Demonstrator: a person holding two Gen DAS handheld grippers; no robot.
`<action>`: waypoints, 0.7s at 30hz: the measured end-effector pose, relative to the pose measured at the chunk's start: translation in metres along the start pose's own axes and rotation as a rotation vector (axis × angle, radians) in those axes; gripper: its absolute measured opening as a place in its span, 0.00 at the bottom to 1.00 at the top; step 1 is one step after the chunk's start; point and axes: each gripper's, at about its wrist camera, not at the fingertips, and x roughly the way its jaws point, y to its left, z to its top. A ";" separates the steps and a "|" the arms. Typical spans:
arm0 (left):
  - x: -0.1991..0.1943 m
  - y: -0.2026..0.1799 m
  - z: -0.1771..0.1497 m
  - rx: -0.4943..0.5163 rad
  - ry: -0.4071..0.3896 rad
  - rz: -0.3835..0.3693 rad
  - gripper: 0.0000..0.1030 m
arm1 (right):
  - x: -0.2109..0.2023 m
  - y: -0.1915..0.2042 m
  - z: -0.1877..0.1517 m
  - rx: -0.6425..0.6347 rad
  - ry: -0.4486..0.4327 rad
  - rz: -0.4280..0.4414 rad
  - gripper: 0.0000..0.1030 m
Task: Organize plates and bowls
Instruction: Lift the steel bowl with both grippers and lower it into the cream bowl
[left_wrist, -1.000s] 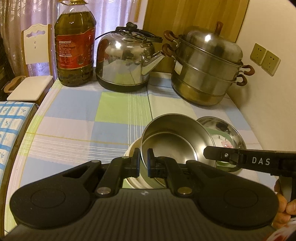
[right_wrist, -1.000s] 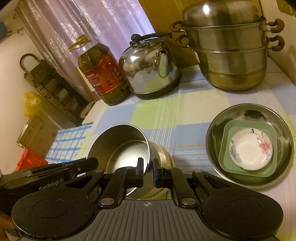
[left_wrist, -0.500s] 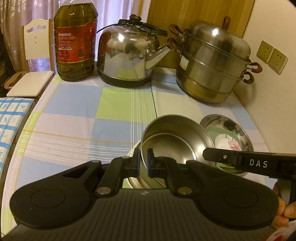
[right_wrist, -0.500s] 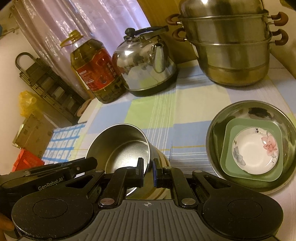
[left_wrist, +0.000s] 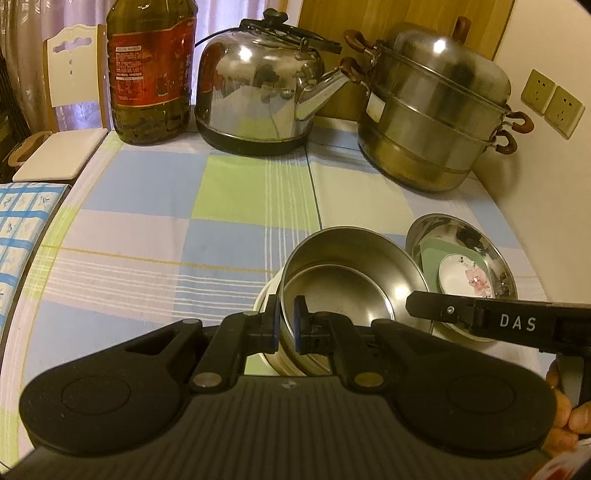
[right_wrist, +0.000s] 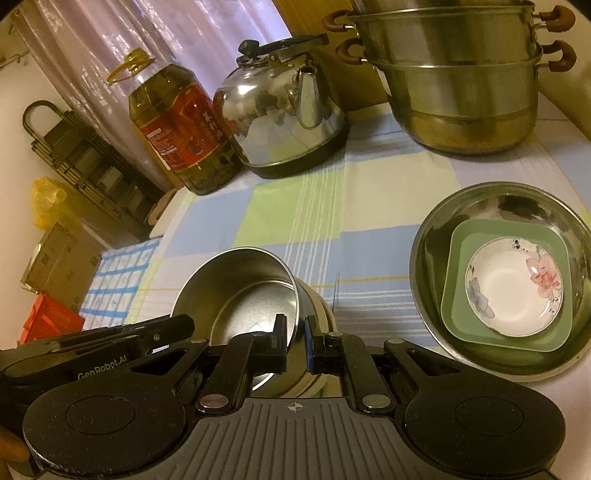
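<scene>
A deep steel bowl (left_wrist: 351, 277) sits inside a cream bowl (left_wrist: 264, 295); both grippers hold it by its near rim, above the checked tablecloth. My left gripper (left_wrist: 284, 326) is shut on the left part of the rim. My right gripper (right_wrist: 295, 341) is shut on the right part of the steel bowl's (right_wrist: 240, 295) rim. To the right a wide steel basin (right_wrist: 461, 206) holds a green square plate (right_wrist: 465, 306) with a small white flowered dish (right_wrist: 513, 288) in it; the steel basin also shows in the left wrist view (left_wrist: 454, 229).
At the back of the table stand an oil bottle (left_wrist: 149, 70), a steel kettle (left_wrist: 258, 88) and a stacked steamer pot (left_wrist: 432, 110). A wall with sockets (left_wrist: 550, 99) runs along the right. A chair (left_wrist: 62, 122) and a blue-checked surface (left_wrist: 22, 229) lie to the left.
Both grippers and the nested bowls have moved slightly forward and up; the kettle, bottle and pot look nearer. The grips have not changed.
</scene>
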 end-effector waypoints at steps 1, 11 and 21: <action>0.001 0.000 0.000 -0.001 0.003 0.000 0.06 | 0.001 -0.001 0.000 0.000 0.003 -0.001 0.09; 0.009 0.003 -0.001 -0.002 0.019 0.015 0.06 | 0.014 -0.005 0.000 0.005 0.031 -0.001 0.09; 0.009 0.002 0.000 -0.003 0.018 0.016 0.06 | 0.019 -0.008 -0.001 0.012 0.040 -0.003 0.09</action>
